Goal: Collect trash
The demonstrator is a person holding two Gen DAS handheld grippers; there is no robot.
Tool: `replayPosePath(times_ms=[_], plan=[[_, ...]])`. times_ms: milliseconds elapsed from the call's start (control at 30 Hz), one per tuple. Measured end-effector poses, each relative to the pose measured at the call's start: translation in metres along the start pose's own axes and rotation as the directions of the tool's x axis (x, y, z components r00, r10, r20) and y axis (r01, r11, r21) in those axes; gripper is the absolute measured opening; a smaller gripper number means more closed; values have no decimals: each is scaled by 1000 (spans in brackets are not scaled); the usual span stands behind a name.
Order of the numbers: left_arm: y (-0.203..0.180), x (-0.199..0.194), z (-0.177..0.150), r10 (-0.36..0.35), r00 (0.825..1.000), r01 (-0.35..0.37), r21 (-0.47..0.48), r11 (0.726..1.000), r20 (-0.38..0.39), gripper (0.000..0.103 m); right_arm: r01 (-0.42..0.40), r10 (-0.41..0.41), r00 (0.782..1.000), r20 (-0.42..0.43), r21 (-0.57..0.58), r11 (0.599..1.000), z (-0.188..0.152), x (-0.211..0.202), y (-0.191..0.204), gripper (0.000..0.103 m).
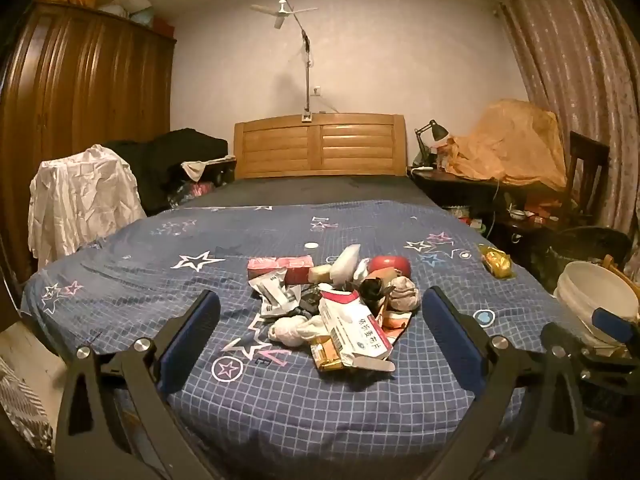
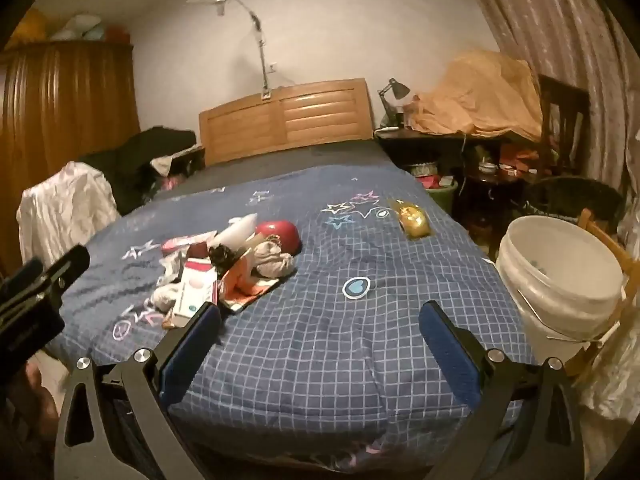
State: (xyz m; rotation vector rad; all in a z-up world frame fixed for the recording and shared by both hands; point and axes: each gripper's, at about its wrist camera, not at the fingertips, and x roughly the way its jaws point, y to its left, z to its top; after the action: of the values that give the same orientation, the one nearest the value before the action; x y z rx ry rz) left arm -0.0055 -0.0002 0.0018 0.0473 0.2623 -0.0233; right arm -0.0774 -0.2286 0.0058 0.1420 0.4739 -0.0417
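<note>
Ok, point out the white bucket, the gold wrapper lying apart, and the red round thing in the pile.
white bucket (image 2: 560, 280), right wrist view, outer wall.
gold wrapper (image 2: 414, 218), right wrist view, middle.
red round thing (image 1: 390, 266), left wrist view, top.

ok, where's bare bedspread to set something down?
Free: the near right stretch of bedspread between the trash pile and white bucket, and the left side beyond the pile. Crowded: the pile itself, plus the gold wrapper near the right edge.

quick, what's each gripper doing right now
left gripper: open, holding nothing, trash pile ahead.
right gripper: open, holding nothing.
</note>
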Motion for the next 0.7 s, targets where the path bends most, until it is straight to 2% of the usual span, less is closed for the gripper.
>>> replayPosePath(times_ms=[33,167,400,700], plan=[[0,6,1,7,998,-8,-3,1000,-62,98,1,-1,1000,-15,-10,1000,0,6,3,99],[2,12,-1,12,997,-13,-8,1000,-79,97,2,-3,999,-42,-11,1000,3,9,2,99],[2,12,-1,22,996,-23,-10,1000,-84,97,36,-35,993,-109,3,999,-2,24,-3,99],[1,13,-2,25,996,-26,-6,1000,-88,97,38,-37,993,-108,5,999,-3,25,-4,99]])
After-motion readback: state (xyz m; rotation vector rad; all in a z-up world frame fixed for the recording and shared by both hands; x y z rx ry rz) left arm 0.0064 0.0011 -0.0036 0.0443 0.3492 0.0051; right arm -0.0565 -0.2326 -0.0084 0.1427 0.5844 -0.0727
